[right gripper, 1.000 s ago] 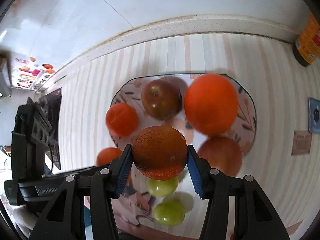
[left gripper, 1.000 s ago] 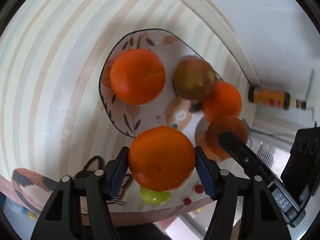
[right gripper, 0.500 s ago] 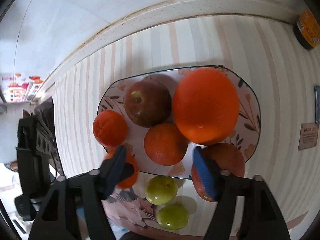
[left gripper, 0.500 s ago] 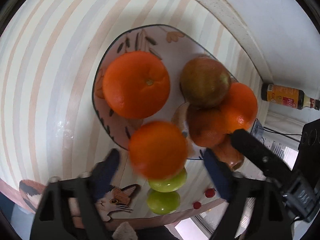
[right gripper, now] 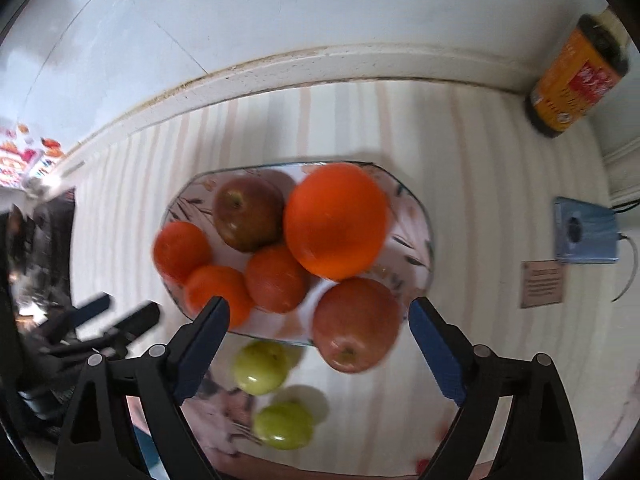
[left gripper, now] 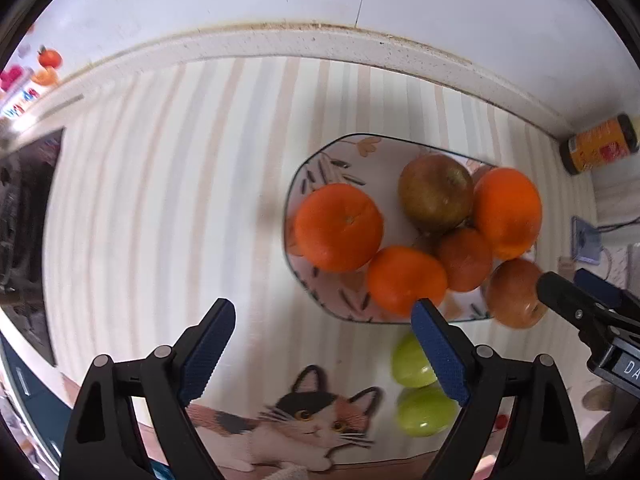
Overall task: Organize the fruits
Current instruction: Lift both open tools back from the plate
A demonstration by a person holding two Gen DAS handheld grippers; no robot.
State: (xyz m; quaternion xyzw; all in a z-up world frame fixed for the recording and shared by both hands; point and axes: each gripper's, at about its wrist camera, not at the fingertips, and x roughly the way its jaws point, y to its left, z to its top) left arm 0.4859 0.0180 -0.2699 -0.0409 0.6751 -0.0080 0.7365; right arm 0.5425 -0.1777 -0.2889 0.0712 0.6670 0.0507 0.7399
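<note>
A patterned plate [left gripper: 316, 164] [right gripper: 416, 216] on the striped cloth holds several oranges and a brownish apple [left gripper: 436, 192] [right gripper: 248, 216]. The orange [left gripper: 406, 280] I just let go lies at the plate's near edge. A red apple [right gripper: 356, 324] [left gripper: 514, 294] sits at the plate's near rim. Two green fruits [left gripper: 412, 360] [right gripper: 260, 366] lie on the cloth in front of the plate. My left gripper [left gripper: 322, 346] is open and empty, left of the plate. My right gripper [right gripper: 318, 346] is open and empty above the plate's near edge; it also shows in the left wrist view [left gripper: 580, 300].
A sauce bottle [left gripper: 598, 144] [right gripper: 576, 80] lies at the back right by the wall. A blue socket box [right gripper: 586, 236] and a label are on the right. A dark appliance [left gripper: 24, 232] stands at the left. A cat print [left gripper: 316, 420] marks the cloth's near edge.
Both grippers opened and let go of their oranges, which now lie on the plate. Both grippers pulled back; the left one swung left.
</note>
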